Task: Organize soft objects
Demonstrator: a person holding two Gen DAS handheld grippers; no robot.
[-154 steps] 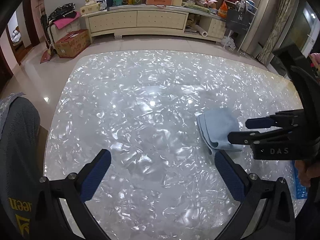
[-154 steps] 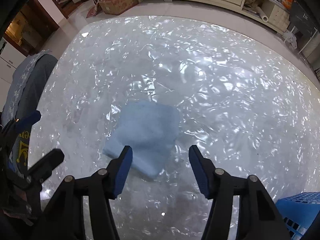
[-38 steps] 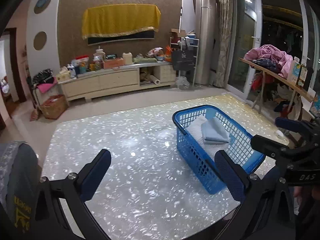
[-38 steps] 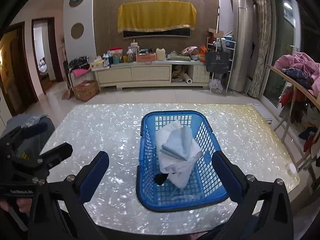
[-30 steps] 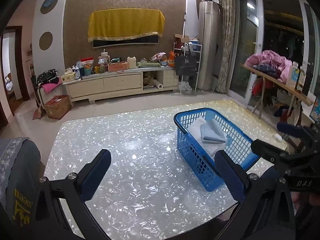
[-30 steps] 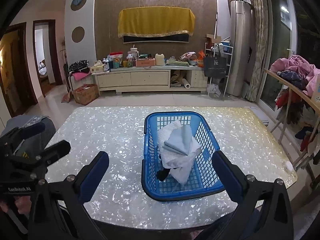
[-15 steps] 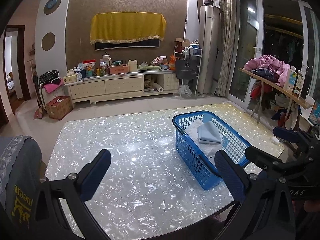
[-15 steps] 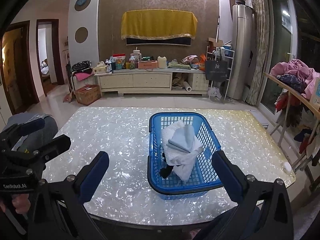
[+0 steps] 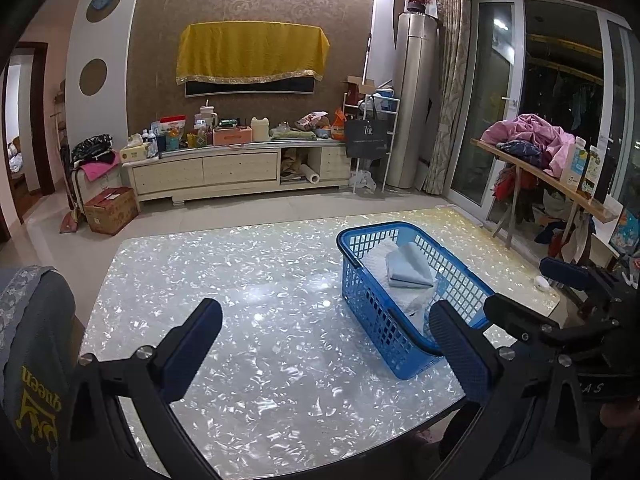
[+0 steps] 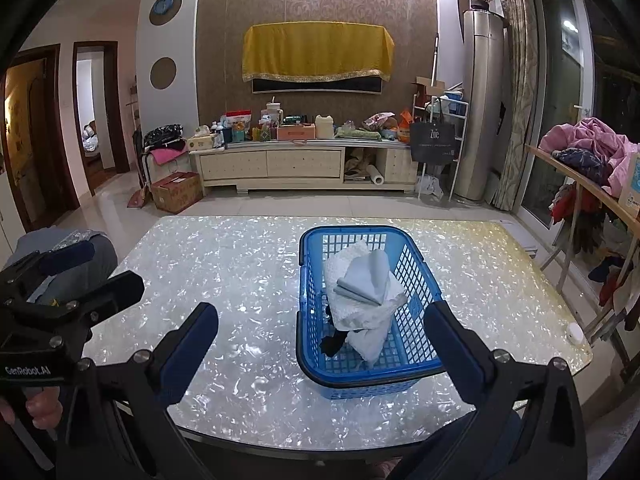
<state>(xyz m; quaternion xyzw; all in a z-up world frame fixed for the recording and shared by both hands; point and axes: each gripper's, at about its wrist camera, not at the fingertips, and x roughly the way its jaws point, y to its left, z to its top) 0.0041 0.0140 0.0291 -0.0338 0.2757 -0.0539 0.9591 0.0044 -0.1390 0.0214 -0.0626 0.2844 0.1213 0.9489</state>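
dark item (image 10: 334, 340) under towels (image 10: 360, 312): unidentifiable | basket (image 10: 308, 344) floor: mostly covered

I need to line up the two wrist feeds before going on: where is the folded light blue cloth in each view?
Left wrist: folded light blue cloth lies right of centre, on the white towel in the blue basket.
Right wrist: the cloth lies near centre, on top of the towel pile in the basket.
Shared landmark: the yellow drape on the far wall.
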